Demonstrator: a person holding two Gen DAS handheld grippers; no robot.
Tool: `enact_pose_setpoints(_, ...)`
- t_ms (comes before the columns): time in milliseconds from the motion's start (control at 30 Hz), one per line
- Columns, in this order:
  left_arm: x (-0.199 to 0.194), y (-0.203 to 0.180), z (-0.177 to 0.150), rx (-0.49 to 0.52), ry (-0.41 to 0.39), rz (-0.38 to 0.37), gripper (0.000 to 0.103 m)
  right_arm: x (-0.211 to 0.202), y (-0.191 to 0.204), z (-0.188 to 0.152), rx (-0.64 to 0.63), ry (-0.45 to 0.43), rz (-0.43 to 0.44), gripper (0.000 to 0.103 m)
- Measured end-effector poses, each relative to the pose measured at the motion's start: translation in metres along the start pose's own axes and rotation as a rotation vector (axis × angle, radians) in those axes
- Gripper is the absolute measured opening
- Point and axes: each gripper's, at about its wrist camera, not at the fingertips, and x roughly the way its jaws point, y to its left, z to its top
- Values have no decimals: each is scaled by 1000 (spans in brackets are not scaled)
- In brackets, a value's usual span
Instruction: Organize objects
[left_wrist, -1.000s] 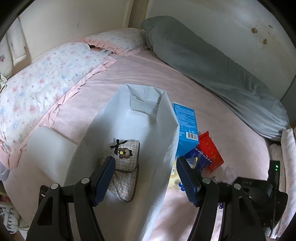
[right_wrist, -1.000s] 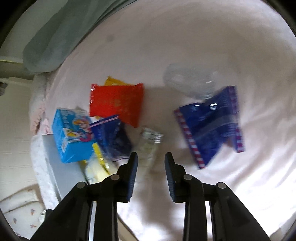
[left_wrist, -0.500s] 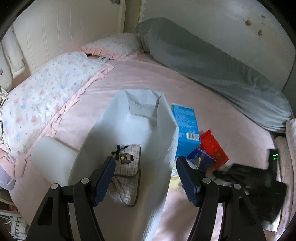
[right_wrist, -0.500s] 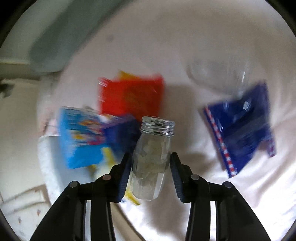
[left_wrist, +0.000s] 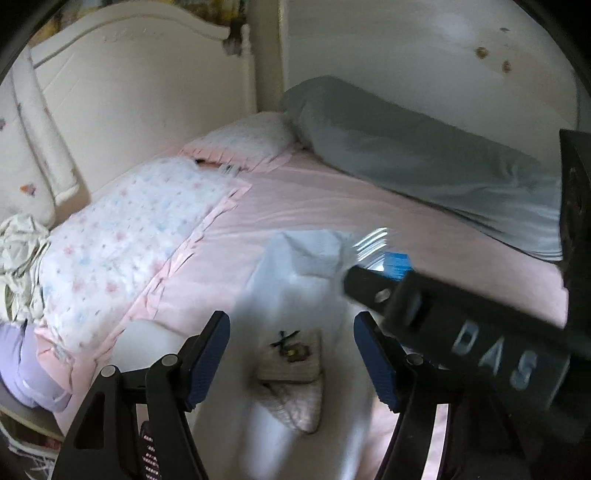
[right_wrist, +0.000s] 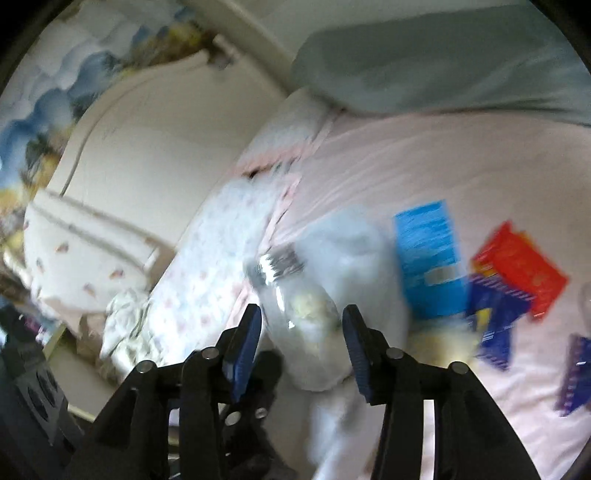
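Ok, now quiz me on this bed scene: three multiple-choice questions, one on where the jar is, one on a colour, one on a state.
1. Where is the glass jar?
A. Lying on the grey pillow
B. Between the right gripper's fingers, in front of the white bag
C. Inside the blue box

2. What colour is the box beside the white bag?
A. Blue
B. Green
C. Black

3. How is the white bag?
A. Folded flat
C. Tied shut
B. Standing open with a plaid pouch inside

Answers:
1 B: the glass jar, metal lid on, sits between the fingers of the right gripper, whose jaws have just been opening slightly, with the white bag behind it.
2 A: the box on the pink sheet is bright blue.
3 B: the left wrist view looks down into the bag's open mouth at the plaid pouch.
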Motion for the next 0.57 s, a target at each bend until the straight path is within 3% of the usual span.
enact_pose_setpoints(100, 5, 10, 1, -25, 29, 30, 68, 16, 3, -6, 19, 45, 66, 47)
enact_pose_setpoints(233, 5, 17, 2, -48, 33, 16, 68, 19, 9, -6, -13, 25, 3, 47)
enact_pose_setpoints(567, 8, 16, -1, -36, 50, 6, 68, 16, -6, 2, 24, -3, -55, 47)
